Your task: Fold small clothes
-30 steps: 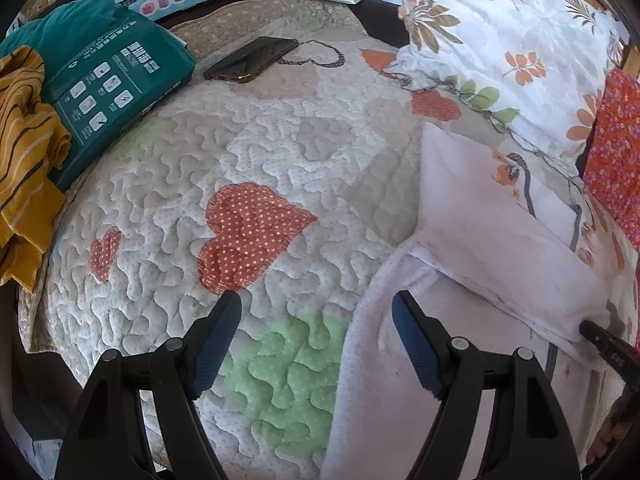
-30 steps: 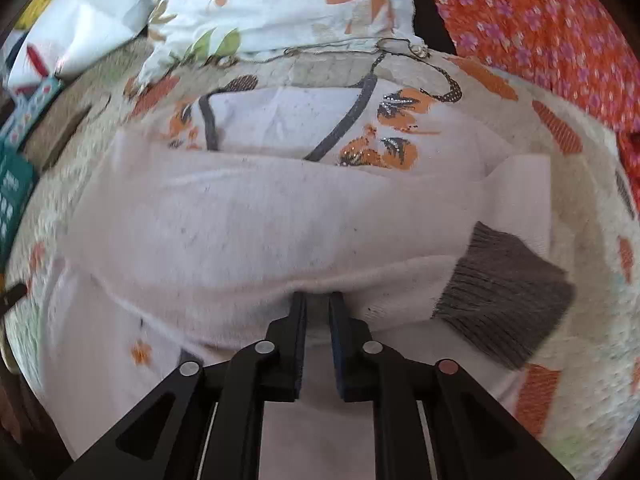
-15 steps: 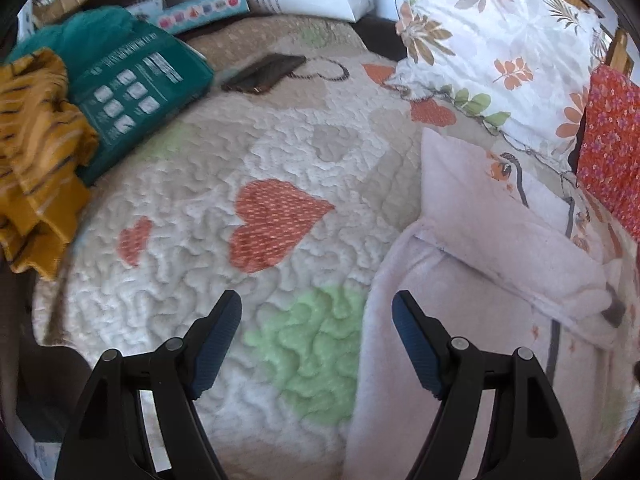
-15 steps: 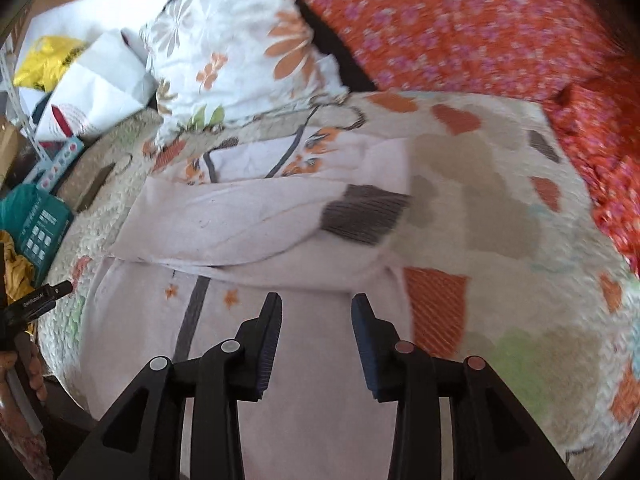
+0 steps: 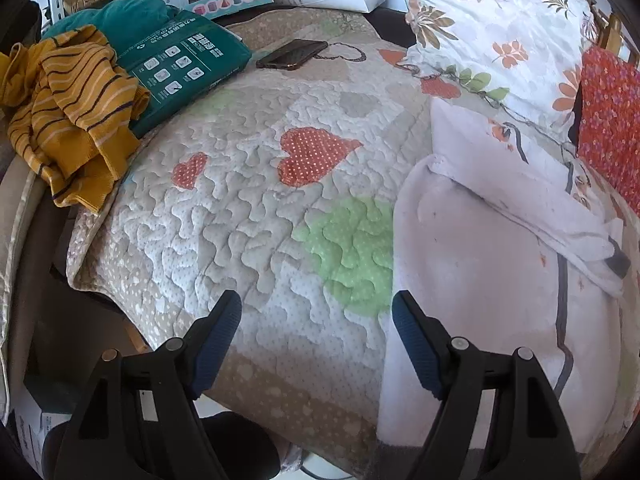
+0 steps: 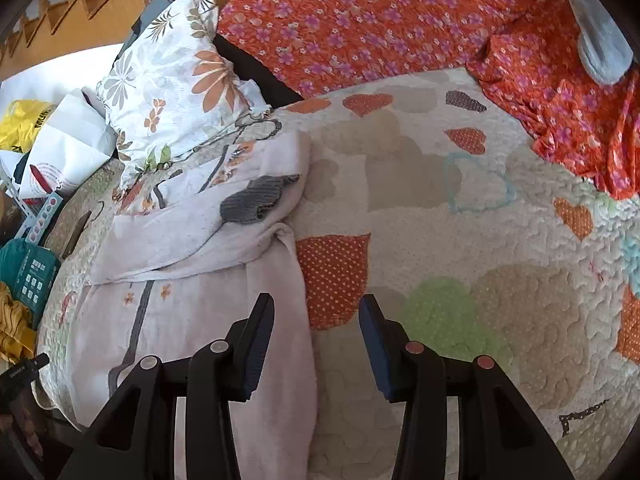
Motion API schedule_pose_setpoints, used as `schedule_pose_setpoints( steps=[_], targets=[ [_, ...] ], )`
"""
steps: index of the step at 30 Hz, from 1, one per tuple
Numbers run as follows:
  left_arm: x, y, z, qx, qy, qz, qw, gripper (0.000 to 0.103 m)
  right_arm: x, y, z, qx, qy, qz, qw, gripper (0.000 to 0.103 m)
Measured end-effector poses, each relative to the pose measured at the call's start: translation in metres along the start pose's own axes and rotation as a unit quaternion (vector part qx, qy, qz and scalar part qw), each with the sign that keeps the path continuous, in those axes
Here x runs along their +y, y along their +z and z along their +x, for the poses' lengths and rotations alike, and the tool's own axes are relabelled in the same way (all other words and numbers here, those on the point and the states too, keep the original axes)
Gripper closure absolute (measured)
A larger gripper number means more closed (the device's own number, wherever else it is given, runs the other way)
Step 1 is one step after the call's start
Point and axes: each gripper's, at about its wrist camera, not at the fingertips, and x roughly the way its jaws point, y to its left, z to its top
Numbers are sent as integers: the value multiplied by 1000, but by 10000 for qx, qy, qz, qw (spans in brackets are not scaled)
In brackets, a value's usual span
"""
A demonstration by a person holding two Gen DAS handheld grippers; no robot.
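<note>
The pink top lies on the quilt, its sleeve folded across, just below the flower pillow. Left tongs and right tongs are both wide open, holding nothing.

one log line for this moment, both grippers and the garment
left gripper: open, empty | right gripper: open, empty | pale pink sweater: on quilt, sleeve folded across body, grey cuff on top
</note>
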Motion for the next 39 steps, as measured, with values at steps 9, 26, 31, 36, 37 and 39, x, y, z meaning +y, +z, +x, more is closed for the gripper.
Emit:
schedule_pose_setpoints(
  steps=[9,26,31,36,37,39],
  targets=[
    [-1,-5,0,98,-23,-16,9999,26,0,-3,2,69,94,83,9999,52],
    [3,-23,32,465,-1032,28,9936,26,7,-39,12,820,143,-24,9965,49],
    [2,-28,39,631,-1357,-88,9887,26,4,-58,14,1032,434,198,9935,48],
    [3,-38,36,817,-2148,-354,9726,30,6,-76,7,1166,1020,441,9869,48],
    [2,-42,37,871,-2215,-366,9706,31,7,-81,5,1183,1164,500,9849,47],
    [-3,-50,35,952,-2327,-303,9674,35,8,-90,2,1298,1481,660,9782,47]
  ],
)
